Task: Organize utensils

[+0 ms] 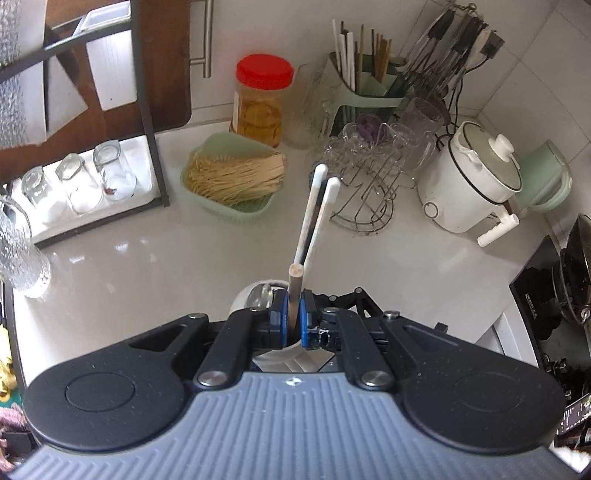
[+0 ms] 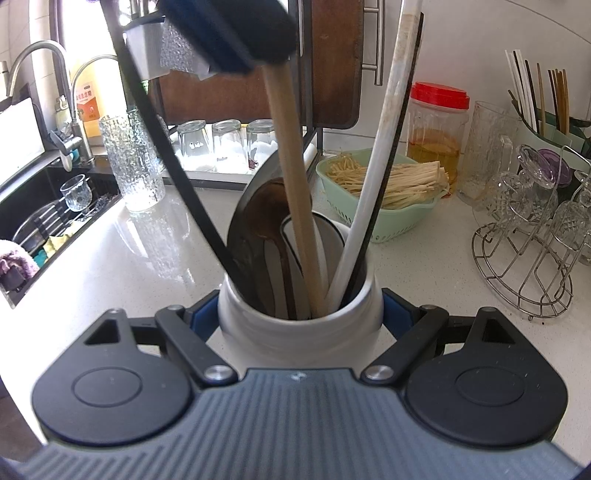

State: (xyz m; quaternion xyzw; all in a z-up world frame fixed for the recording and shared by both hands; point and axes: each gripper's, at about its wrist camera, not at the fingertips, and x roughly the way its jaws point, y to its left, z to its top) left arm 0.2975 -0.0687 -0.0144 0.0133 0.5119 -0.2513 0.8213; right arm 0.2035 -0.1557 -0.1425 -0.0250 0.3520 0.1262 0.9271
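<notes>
A white utensil holder stands on the pale counter, and my right gripper is shut on it, one blue pad on each side. Inside are a dark wooden spoon, a metal ladle, and white and black long handles. My left gripper is shut on a light wooden handle that reaches down into the holder. In the right wrist view the left gripper sits at the top, on the upper end of that wooden handle.
Behind the holder are a green basket of pale strands, a red-lidded jar, a glass pitcher and a chopstick caddy. A wire rack of glasses and a white cooker stand right. A sink lies left.
</notes>
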